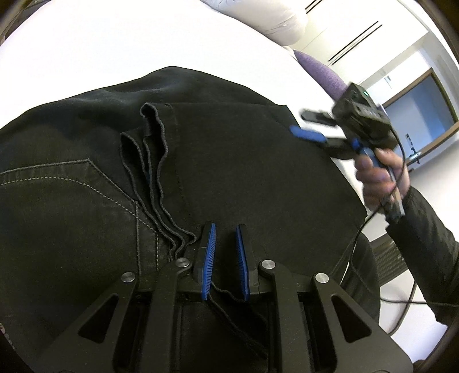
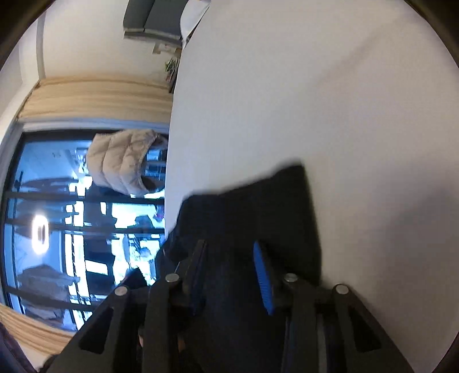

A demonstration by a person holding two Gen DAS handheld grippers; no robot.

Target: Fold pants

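Note:
The black pants [image 1: 229,160] lie folded on the white bed [image 1: 114,43], leg hems stacked over the seat part with its stitched pocket [image 1: 71,183]. My left gripper [image 1: 225,229] is open just above the cloth, next to the hems, holding nothing. My right gripper [image 1: 304,123] shows in the left wrist view at the pants' right edge, open, held in a hand [image 1: 378,178]. In the right wrist view the right gripper [image 2: 229,246] is open over a corner of the pants [image 2: 258,200], empty. That view is blurred.
White pillows [image 1: 266,14] and a purple cushion [image 1: 324,71] lie at the bed's far right. A cable [image 1: 358,238] hangs from the right gripper. In the right wrist view, a window [image 2: 57,215] with a beige jacket [image 2: 123,163] is past the bed's edge.

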